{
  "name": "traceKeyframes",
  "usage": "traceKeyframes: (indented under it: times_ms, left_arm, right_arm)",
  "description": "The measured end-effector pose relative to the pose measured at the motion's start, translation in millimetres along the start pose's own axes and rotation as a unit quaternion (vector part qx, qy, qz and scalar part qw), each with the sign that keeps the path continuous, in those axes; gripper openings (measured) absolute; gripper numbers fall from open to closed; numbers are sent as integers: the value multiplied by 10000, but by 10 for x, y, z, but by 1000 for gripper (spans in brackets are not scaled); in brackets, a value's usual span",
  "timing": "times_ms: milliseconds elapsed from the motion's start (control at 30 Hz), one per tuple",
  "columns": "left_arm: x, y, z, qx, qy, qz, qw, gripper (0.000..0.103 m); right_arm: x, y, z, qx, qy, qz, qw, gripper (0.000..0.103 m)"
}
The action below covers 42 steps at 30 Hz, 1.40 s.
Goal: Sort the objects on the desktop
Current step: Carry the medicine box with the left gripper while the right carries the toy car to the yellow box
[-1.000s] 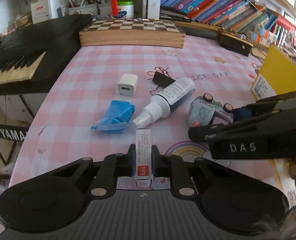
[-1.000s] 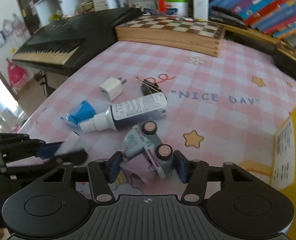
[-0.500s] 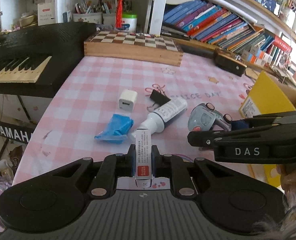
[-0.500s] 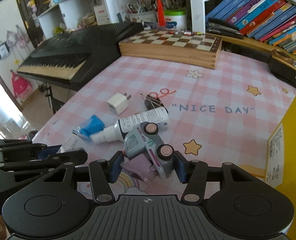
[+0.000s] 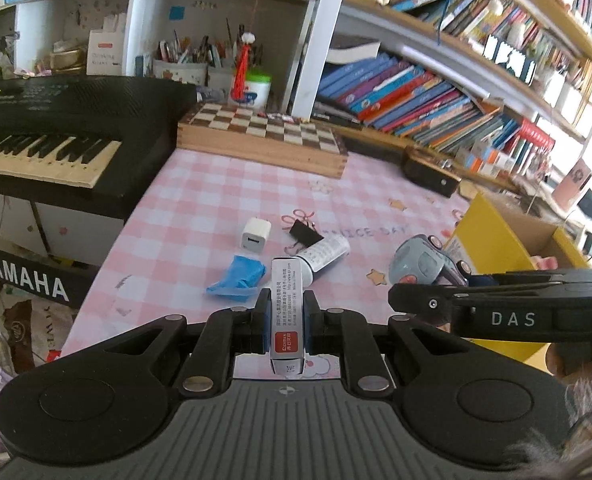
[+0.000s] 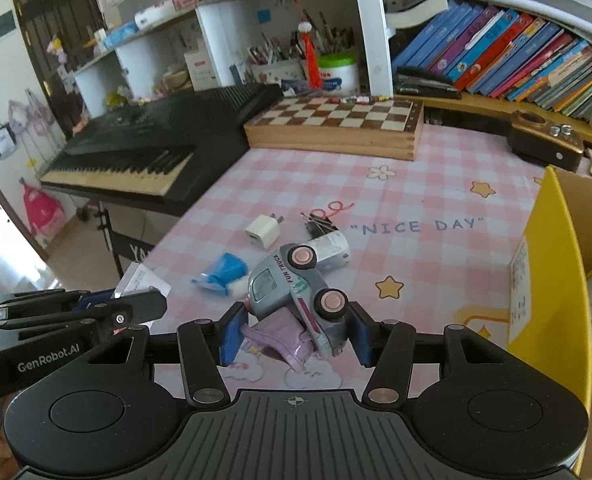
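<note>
Both of my grippers have come up off the pink checked tablecloth (image 5: 200,216) since the frame 1 second back, each carrying its load; the items left lying there look smaller and further below now, and the yellow box (image 6: 552,264) on the right shows more of its open inside.

Nearest me, my left gripper (image 5: 287,320) is clamped tight on the small white glue-stick carton (image 5: 286,300), pads on its 2 long faces. I judge it light and fairly stiff, though thin card can crush, so the mid-length hold suits it.

My right gripper (image 6: 294,330) stands about half closed on the grey toy truck (image 6: 292,292), which sits tilted, 2 pink-hubbed wheels up. It looks like hard, smooth plastic; I'd expect it to pivot in the pads, so a hold across the body rather than the wheels seems safer.

Further out on the cloth lie a blue wrapper (image 5: 240,276), a white spray bottle (image 5: 324,254), a white USB charger (image 5: 255,234) and a black binder clip (image 5: 306,234), not yet sorted.
</note>
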<state>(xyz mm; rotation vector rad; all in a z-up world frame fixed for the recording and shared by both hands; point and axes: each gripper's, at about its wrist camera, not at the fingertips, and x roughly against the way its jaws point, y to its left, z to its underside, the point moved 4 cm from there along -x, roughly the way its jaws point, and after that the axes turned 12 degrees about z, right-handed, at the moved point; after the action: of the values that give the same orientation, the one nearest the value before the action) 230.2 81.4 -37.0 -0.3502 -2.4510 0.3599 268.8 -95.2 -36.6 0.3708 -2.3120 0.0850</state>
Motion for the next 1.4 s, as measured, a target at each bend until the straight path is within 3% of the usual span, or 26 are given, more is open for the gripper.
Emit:
traceKeyframes:
  times_ms: [633,967,1400]
  left_arm:
    - [701,-53,373,14,30,559,9984,13]
    - [901,-171,513,-280,126,890,9956,13]
    - [1030,-440,656,-852,335,1446,9853,13]
  right_arm:
    - [641,355,488,-294,-50,216,9993,53]
    - [938,430,764,-546,-141,473,9973,53]
    - [1297,346,1086,-1079,-343,955,9890,53]
